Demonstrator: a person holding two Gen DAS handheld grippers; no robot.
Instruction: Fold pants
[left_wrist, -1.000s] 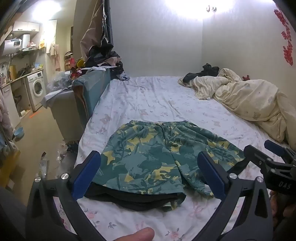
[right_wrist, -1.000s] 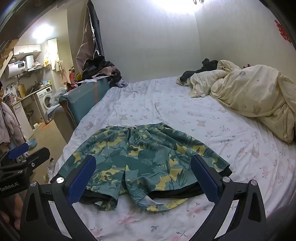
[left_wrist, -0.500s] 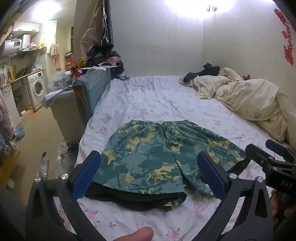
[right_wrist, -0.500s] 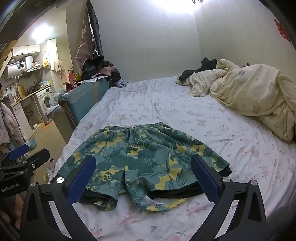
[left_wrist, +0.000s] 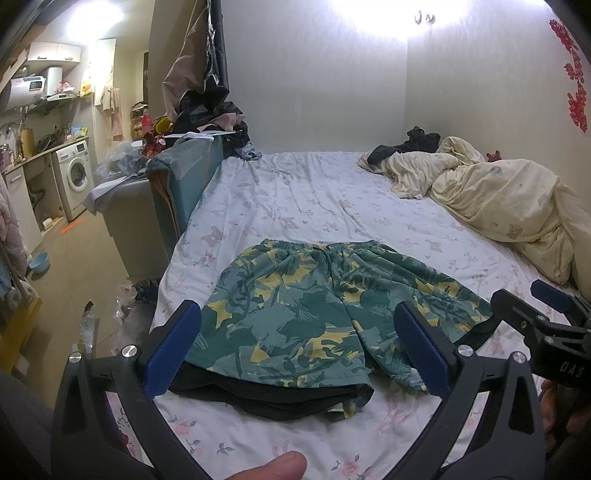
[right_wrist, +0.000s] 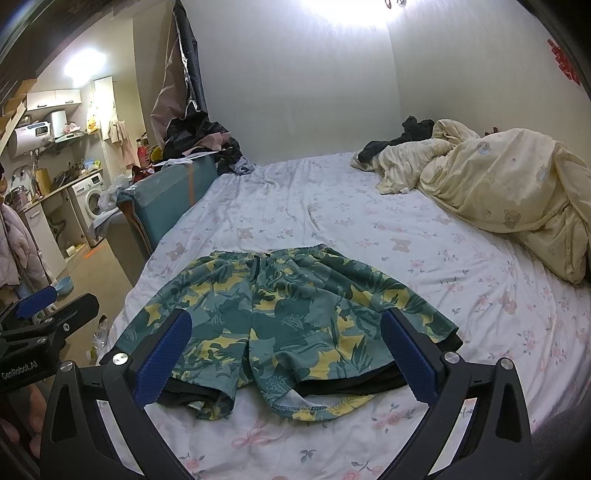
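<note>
Green and yellow leaf-print shorts (left_wrist: 314, 314) (right_wrist: 280, 317) lie spread flat on the bed, waistband at the far side, leg hems toward me, with a black garment (left_wrist: 273, 397) peeking out underneath. My left gripper (left_wrist: 295, 349) hovers open above the near hems, nothing between its blue pads. My right gripper (right_wrist: 291, 356) is likewise open above the hems. In the left wrist view the right gripper (left_wrist: 546, 314) shows at the right edge; in the right wrist view the left gripper (right_wrist: 40, 310) shows at the left edge.
The bed sheet (left_wrist: 314, 192) is white with a floral print. A crumpled cream duvet (right_wrist: 509, 192) and dark clothes fill the far right. A teal box (left_wrist: 184, 181) piled with clothes stands beside the left bed edge. A washing machine (left_wrist: 75, 173) stands beyond the floor.
Barely anything differs: both grippers stay open and hold nearly still over the shorts, with only a slight drift of the views.
</note>
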